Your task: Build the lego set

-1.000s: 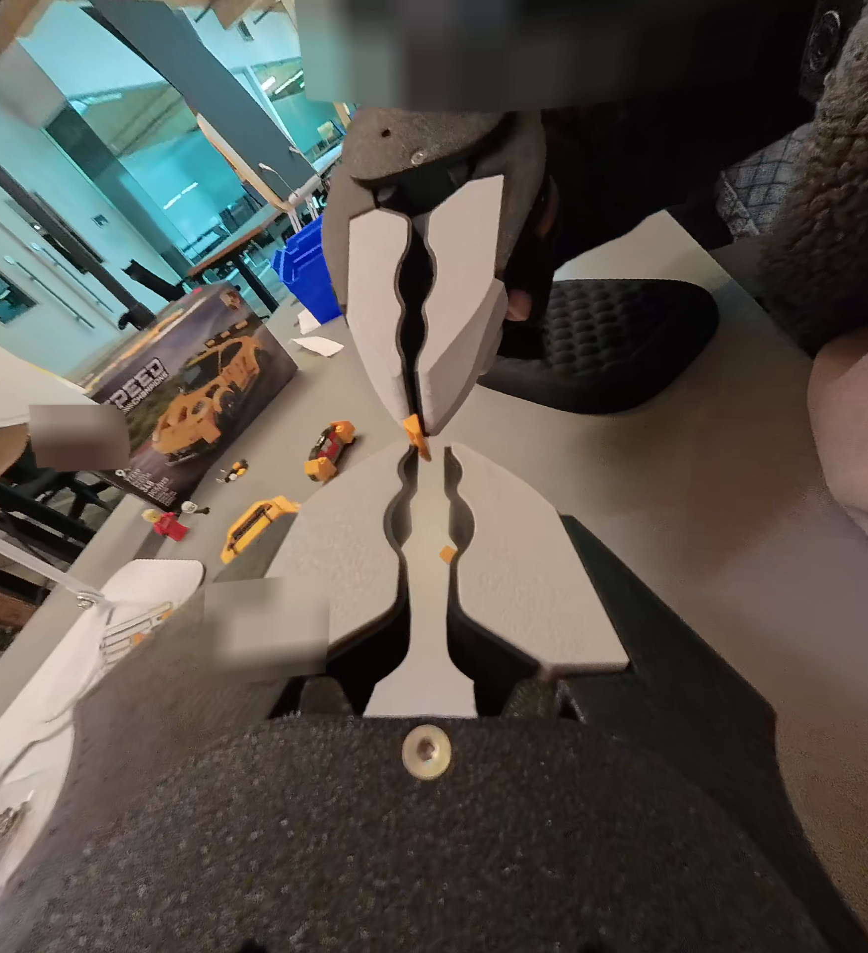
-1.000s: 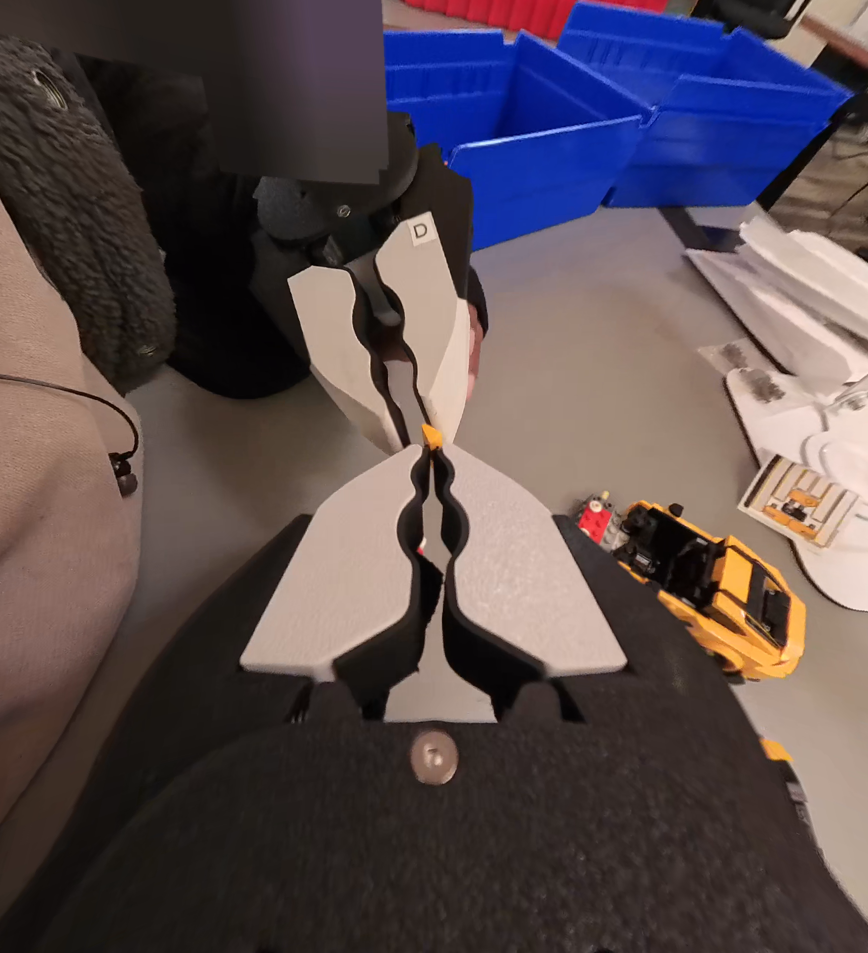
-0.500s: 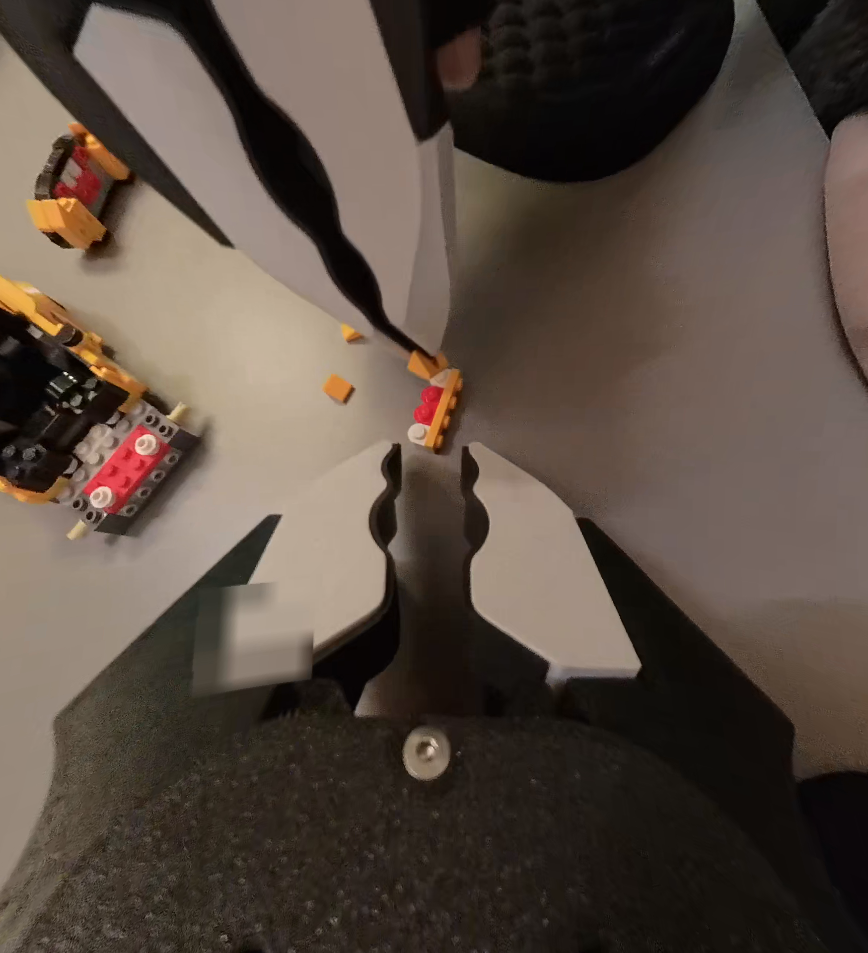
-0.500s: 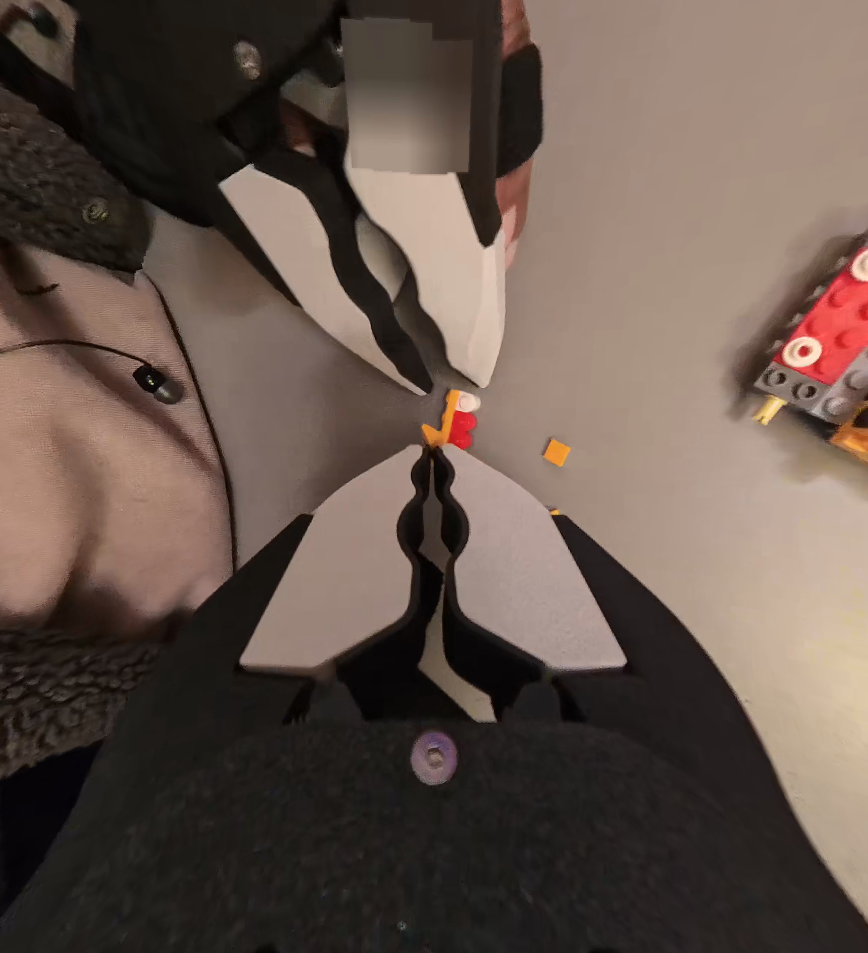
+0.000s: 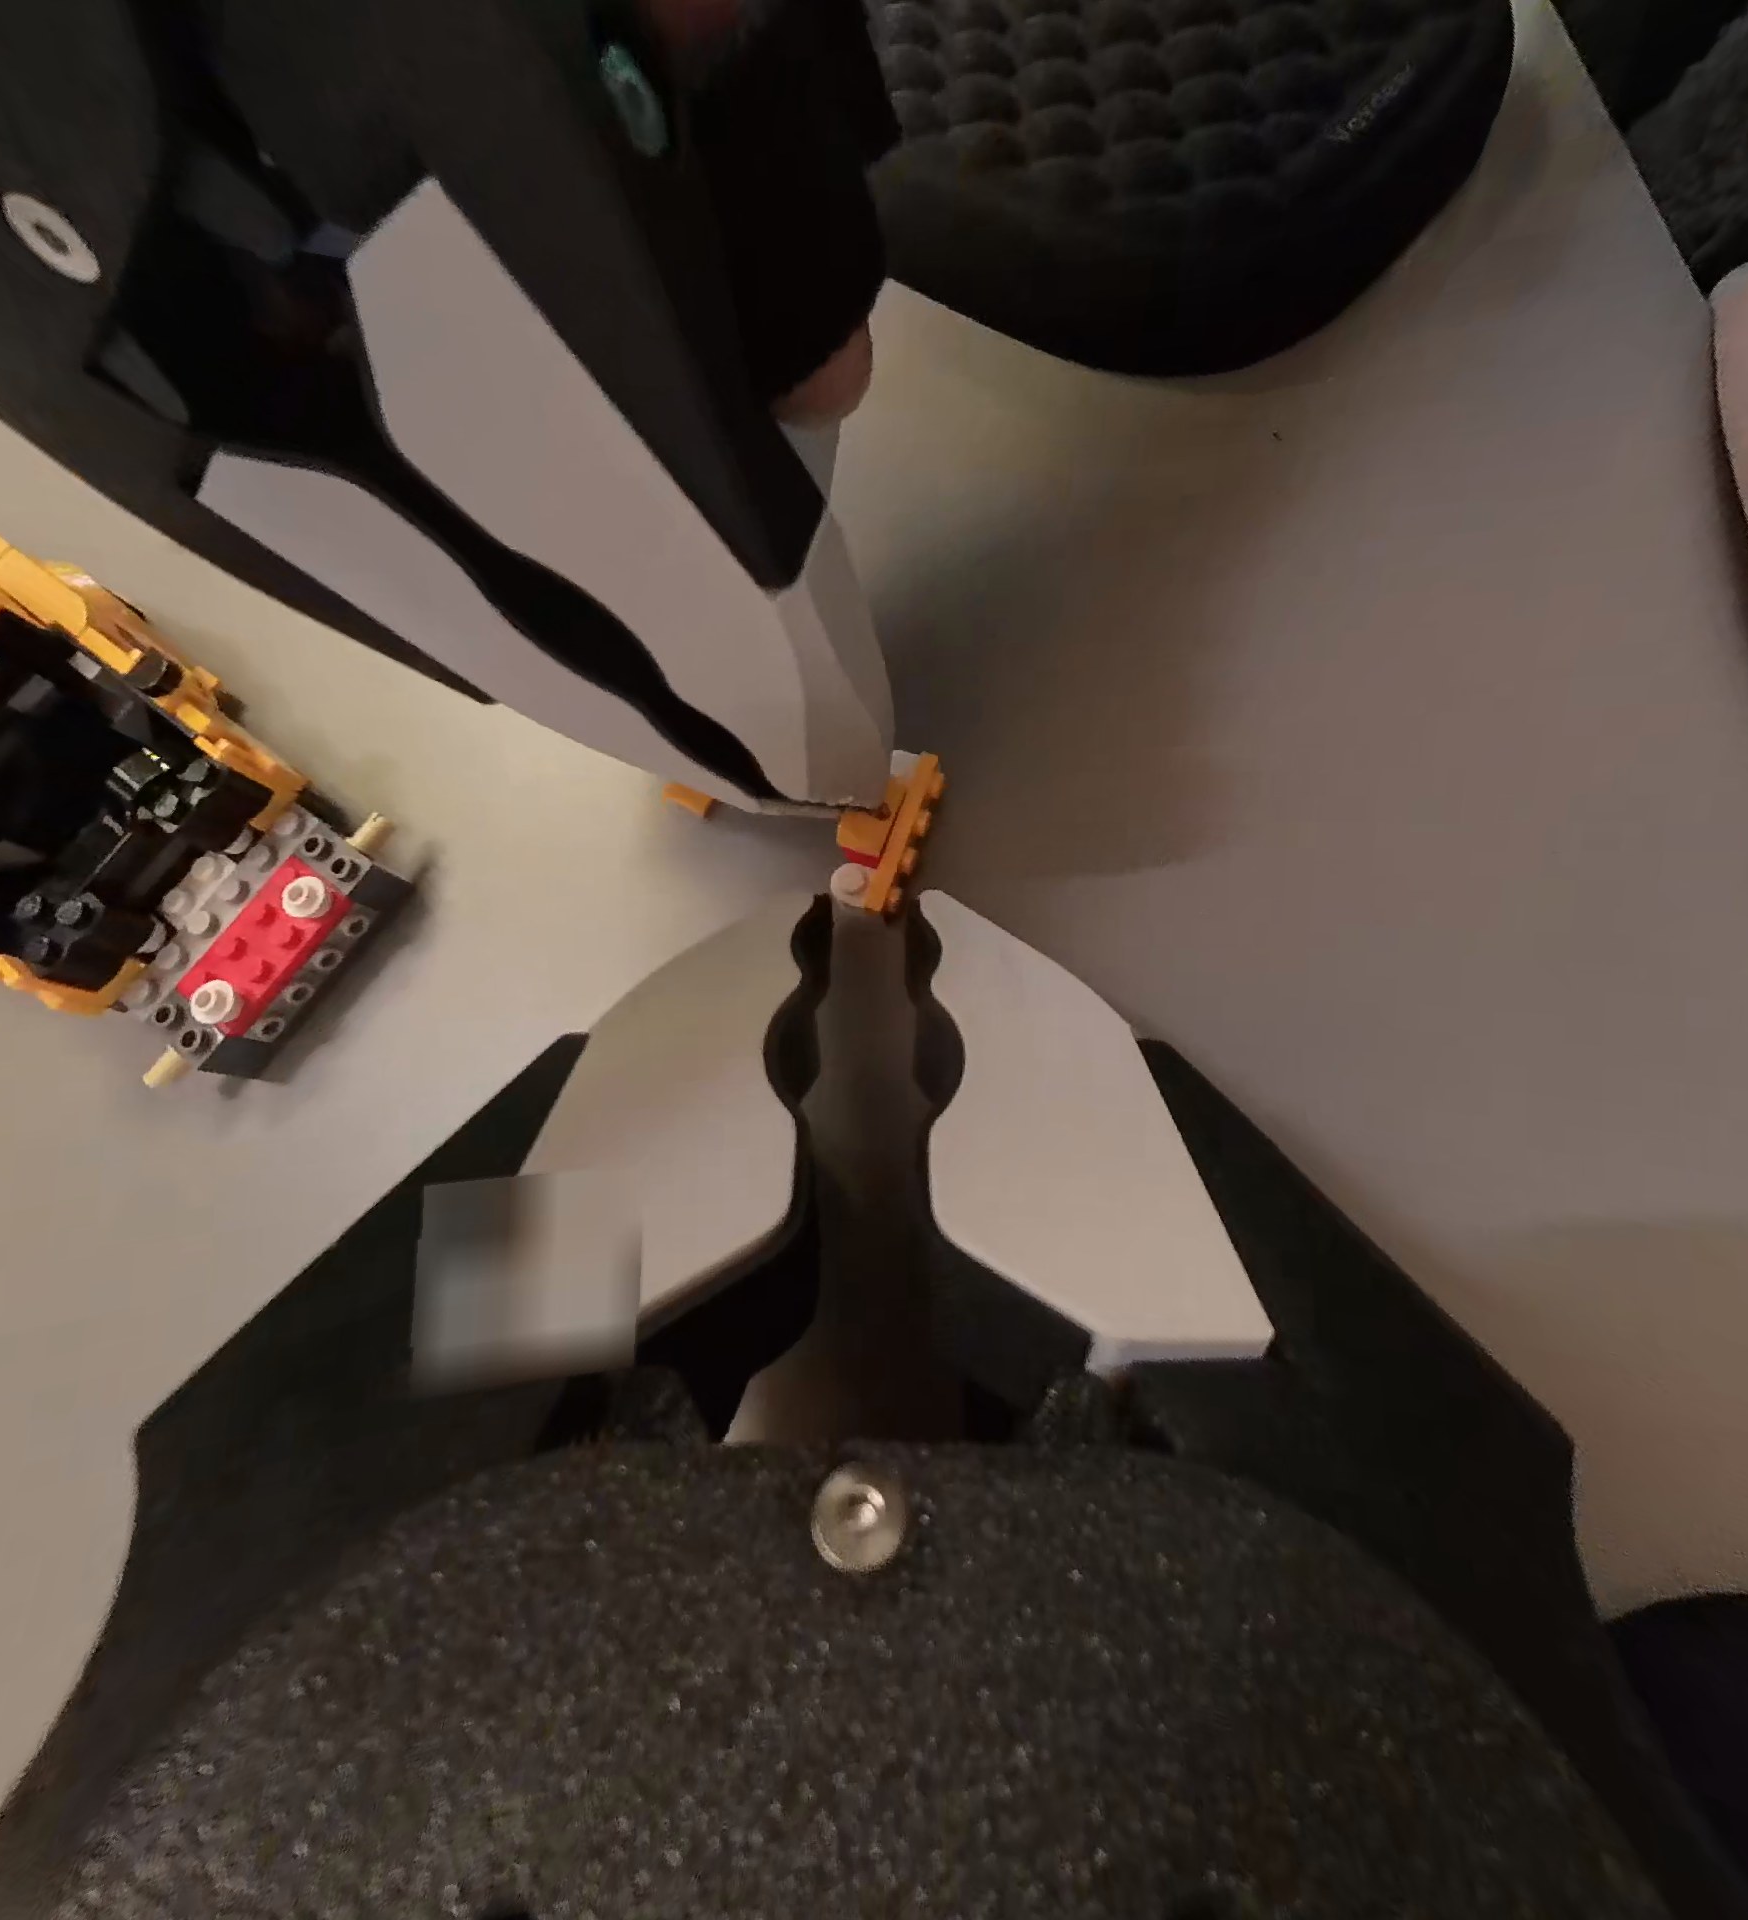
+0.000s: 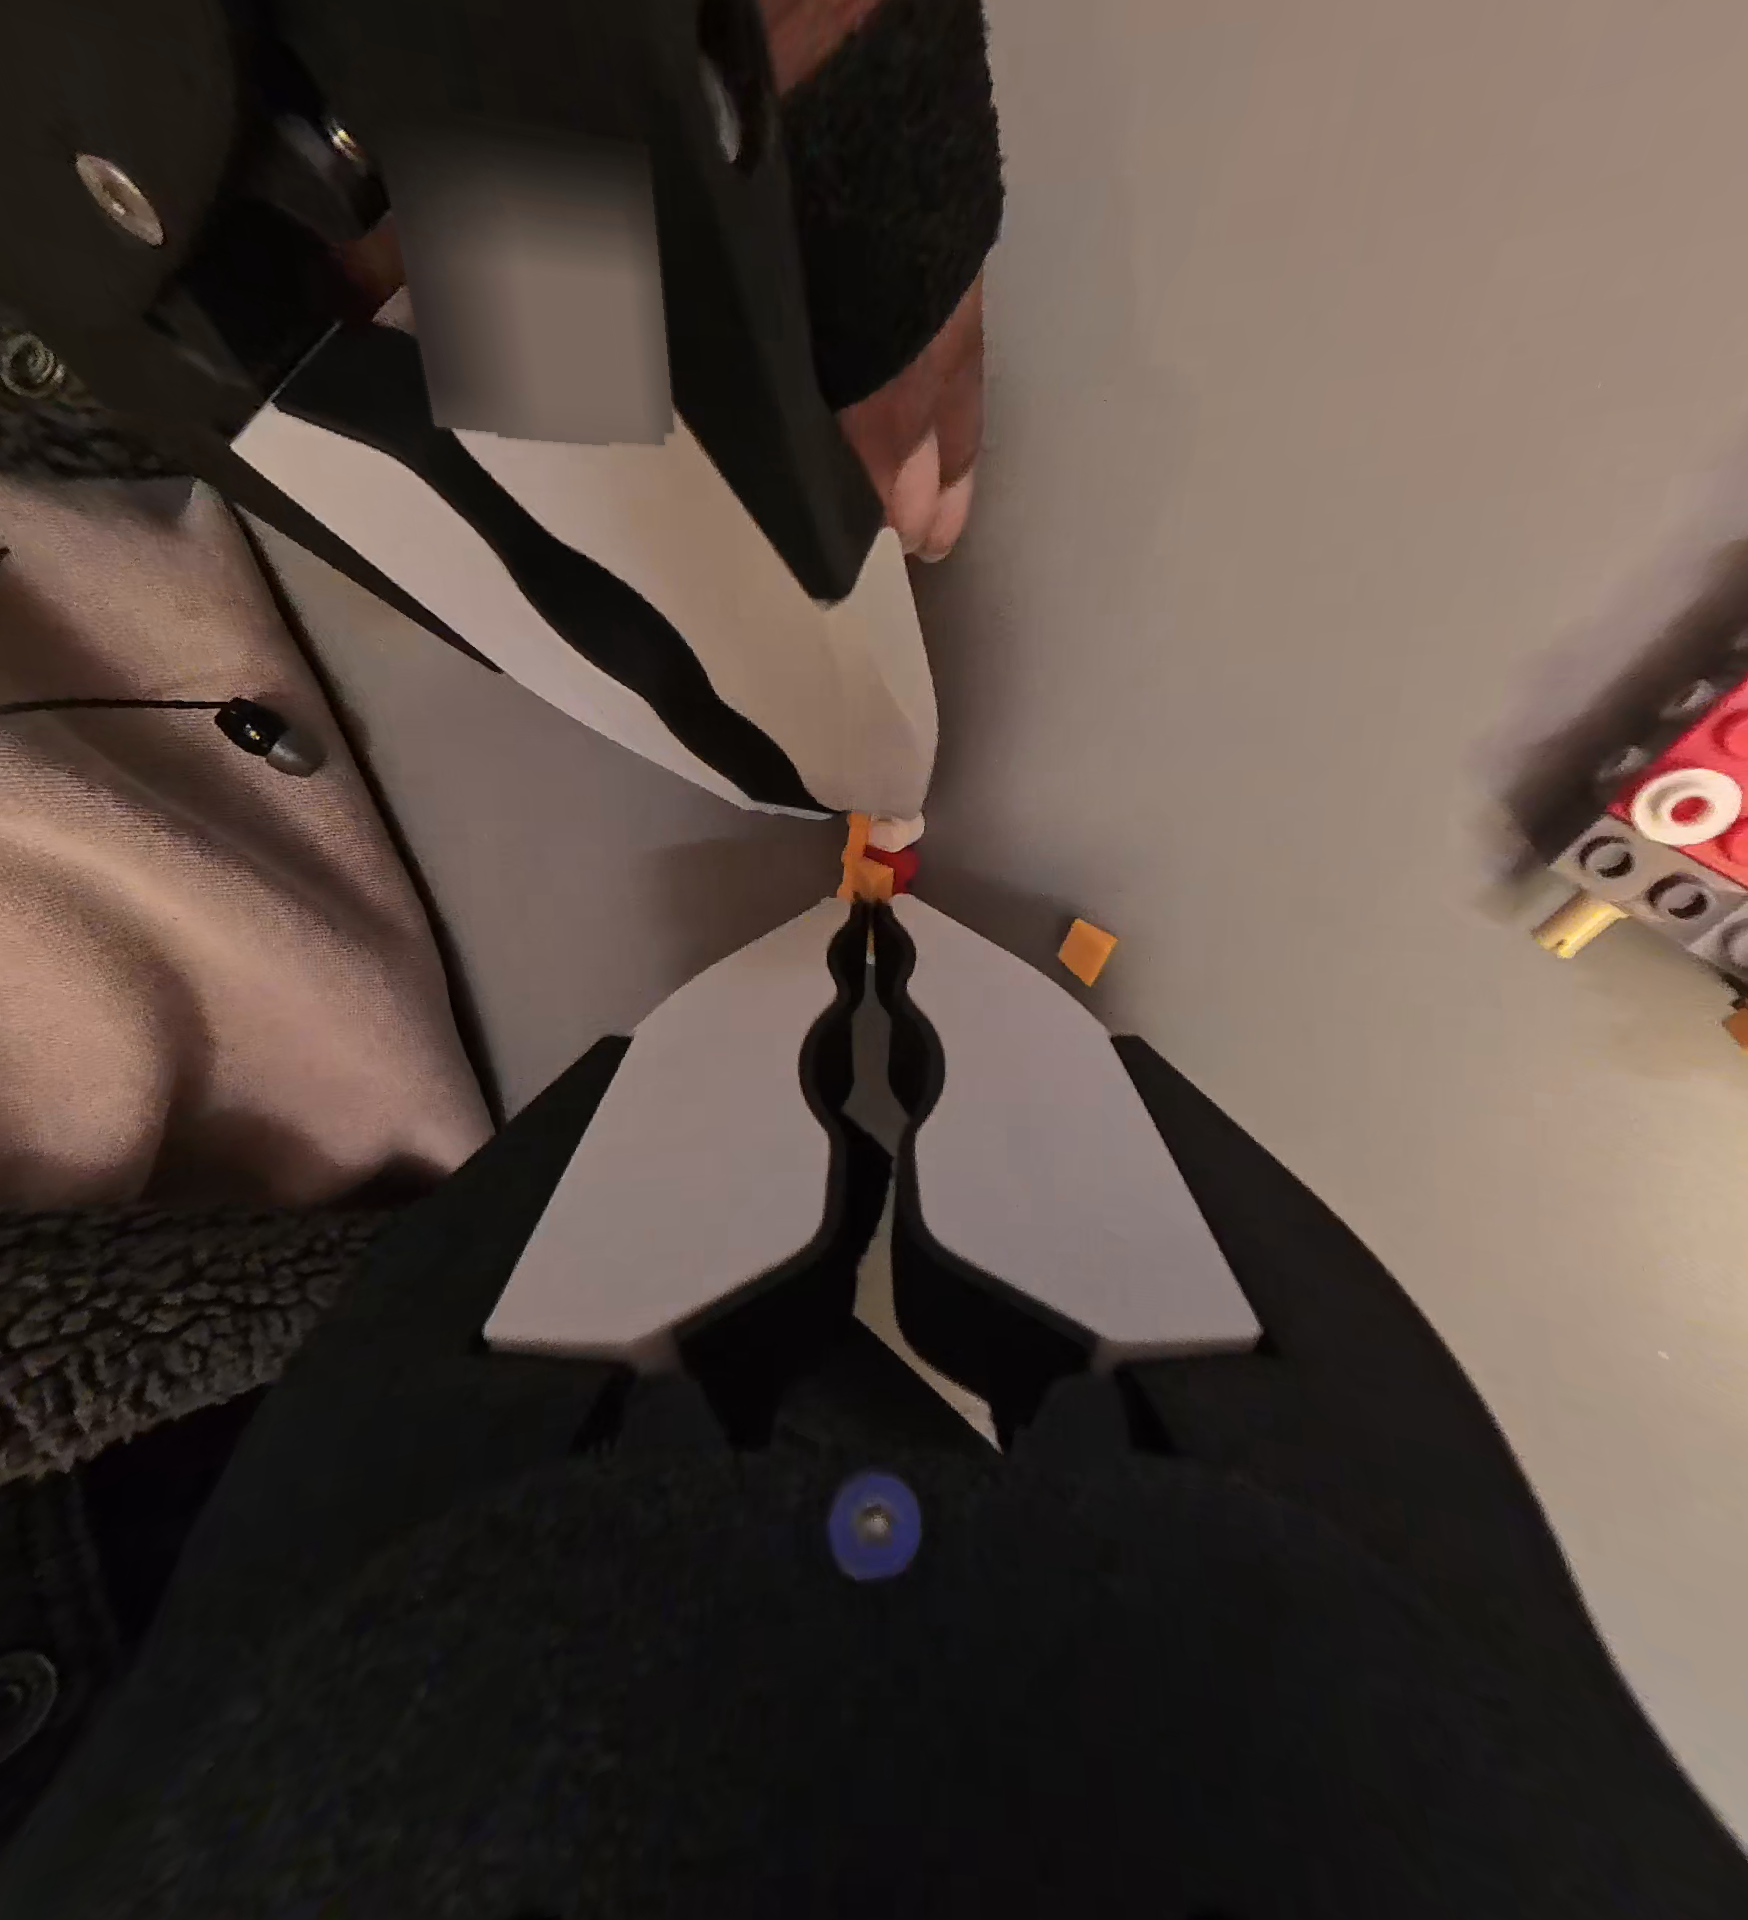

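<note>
A small assembly [image 5: 896, 836], an orange plate with red and white studs, lies on the grey table [image 5: 1265, 727] between the two grippers. My left gripper [image 5: 868, 902] has its tips closed around the assembly's white-stud end. The right wrist view shows this grip from the other side, on the assembly [image 6: 875, 857]. My right gripper [image 6: 865, 914] is shut on a tiny orange piece [image 6: 868, 883] and holds it against the assembly. It comes in from the upper left in the left wrist view [image 5: 849, 805].
The part-built yellow and black car [image 5: 70, 810] with its red and grey base [image 6: 1743, 790] lies on the table to one side. A loose orange tile [image 6: 1086, 951] lies near the fingertips. A black textured pad [image 5: 1161, 156] and a person's clothing [image 6: 122, 935] border the table. My left and right fingertips are right by each other.
Both grippers have tipped down from mid-air to the table. My left gripper's jaws have narrowed around the small assembly. My right gripper has brought its orange piece onto it.
</note>
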{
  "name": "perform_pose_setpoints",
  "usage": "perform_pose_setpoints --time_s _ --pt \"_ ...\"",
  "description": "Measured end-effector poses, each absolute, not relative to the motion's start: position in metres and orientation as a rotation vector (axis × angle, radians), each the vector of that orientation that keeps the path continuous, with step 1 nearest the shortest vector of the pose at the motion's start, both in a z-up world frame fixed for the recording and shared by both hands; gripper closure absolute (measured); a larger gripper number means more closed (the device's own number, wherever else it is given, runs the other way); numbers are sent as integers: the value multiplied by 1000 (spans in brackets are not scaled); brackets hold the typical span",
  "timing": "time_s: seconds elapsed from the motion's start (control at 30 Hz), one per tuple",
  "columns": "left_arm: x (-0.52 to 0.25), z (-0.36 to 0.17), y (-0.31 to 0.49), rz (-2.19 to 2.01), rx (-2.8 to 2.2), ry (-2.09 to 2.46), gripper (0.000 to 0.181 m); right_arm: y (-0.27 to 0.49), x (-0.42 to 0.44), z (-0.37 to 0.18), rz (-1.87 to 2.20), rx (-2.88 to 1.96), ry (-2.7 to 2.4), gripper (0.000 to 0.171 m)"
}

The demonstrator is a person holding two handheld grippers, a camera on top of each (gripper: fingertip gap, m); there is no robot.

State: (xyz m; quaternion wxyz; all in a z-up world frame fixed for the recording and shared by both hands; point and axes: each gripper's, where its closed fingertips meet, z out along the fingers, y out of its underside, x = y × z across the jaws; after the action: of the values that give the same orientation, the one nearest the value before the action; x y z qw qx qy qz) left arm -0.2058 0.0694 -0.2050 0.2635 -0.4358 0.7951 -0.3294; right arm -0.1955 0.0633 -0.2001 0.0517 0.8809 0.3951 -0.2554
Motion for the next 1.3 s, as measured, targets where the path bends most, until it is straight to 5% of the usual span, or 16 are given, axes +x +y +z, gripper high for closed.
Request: perform_pose_setpoints --time_s 1.3 --pt "-207 -206 64 -845 -1196 2136 170 59 -202 -204 -600 2949 887 167"
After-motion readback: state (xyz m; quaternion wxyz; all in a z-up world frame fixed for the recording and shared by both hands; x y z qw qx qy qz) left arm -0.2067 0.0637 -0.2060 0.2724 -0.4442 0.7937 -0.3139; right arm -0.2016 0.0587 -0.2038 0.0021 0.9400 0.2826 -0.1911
